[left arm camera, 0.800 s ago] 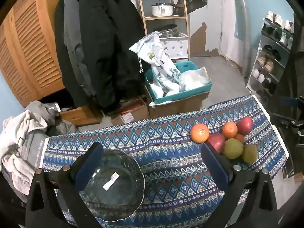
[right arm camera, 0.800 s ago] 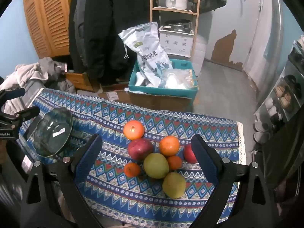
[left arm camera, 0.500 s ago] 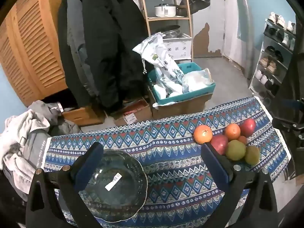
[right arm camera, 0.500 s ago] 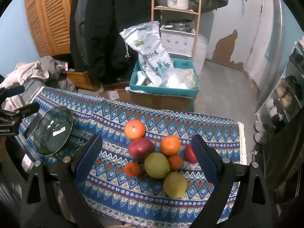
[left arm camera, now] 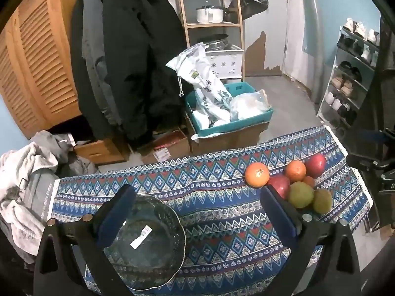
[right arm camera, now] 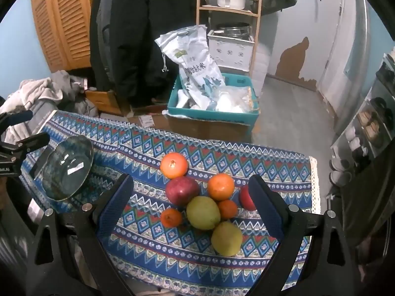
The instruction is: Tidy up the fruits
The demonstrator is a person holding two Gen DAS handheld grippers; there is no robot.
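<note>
Behind pear (right arm camera: pixel 203 212), right view only: small orange (right arm camera: pixel 171 217); both claws (left arm camera: pixel 197 212) (right arm camera: pixel 191 204) agape, empty.

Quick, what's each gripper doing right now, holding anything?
Left gripper: open, empty, above the glass bowl.
Right gripper: open, empty, above the fruit pile.

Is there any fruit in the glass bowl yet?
No, the glass bowl holds only a white sticker, and all the fruit lies on the tablecloth.

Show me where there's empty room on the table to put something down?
The patterned cloth is bare between the glass bowl and the fruit pile, and along the far edge behind both. It is crowded at the fruit end, where apples, oranges and pears touch.
</note>
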